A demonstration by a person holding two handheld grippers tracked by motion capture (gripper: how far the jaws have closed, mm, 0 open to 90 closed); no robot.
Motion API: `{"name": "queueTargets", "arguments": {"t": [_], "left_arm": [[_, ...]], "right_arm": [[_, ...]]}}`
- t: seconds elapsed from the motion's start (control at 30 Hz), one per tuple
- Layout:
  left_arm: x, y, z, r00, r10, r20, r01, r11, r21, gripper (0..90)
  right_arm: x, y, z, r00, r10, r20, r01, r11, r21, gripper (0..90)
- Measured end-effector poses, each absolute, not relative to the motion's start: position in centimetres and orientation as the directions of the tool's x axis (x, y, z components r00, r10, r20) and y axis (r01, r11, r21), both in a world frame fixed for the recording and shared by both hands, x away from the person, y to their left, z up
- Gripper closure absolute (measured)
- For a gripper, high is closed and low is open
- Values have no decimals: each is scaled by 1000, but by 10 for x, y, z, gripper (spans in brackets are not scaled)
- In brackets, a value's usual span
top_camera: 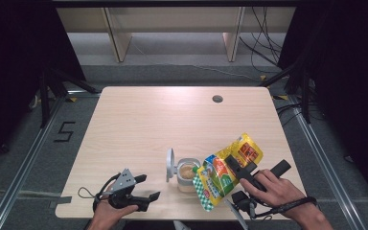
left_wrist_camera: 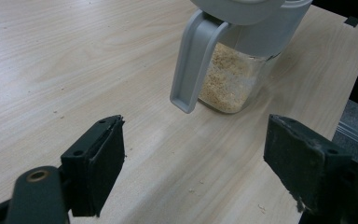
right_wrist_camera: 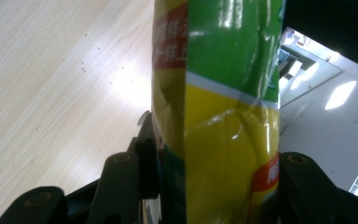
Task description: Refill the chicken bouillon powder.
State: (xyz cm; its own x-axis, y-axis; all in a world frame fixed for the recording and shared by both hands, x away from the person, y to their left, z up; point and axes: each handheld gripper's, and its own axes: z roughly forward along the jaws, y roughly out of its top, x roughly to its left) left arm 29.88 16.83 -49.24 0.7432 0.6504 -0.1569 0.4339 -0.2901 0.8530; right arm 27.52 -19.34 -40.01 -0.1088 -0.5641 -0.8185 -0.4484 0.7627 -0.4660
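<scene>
A yellow-and-green snack bag (top_camera: pixel 227 170) hangs tilted over an open jar (top_camera: pixel 188 175) of crumbs at the near edge of the desk (top_camera: pixel 172 120), pinched across its middle by the right claw (top_camera: pixel 240 171). The left claw (top_camera: pixel 142 189), jaws wide apart and empty, rests to the jar's left. The bag looks light, crinkly and slick; a grip on the body rather than the seam should hold best.
</scene>
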Motion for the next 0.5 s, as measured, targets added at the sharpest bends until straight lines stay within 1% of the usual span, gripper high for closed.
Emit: {"name": "queueTargets", "arguments": {"t": [0.5], "left_arm": [[299,167,-493,742,650,-162,434,-282,856,198]], "right_arm": [[276,-195,-400,-105,-548,-829,-454,769,-451,599]]}}
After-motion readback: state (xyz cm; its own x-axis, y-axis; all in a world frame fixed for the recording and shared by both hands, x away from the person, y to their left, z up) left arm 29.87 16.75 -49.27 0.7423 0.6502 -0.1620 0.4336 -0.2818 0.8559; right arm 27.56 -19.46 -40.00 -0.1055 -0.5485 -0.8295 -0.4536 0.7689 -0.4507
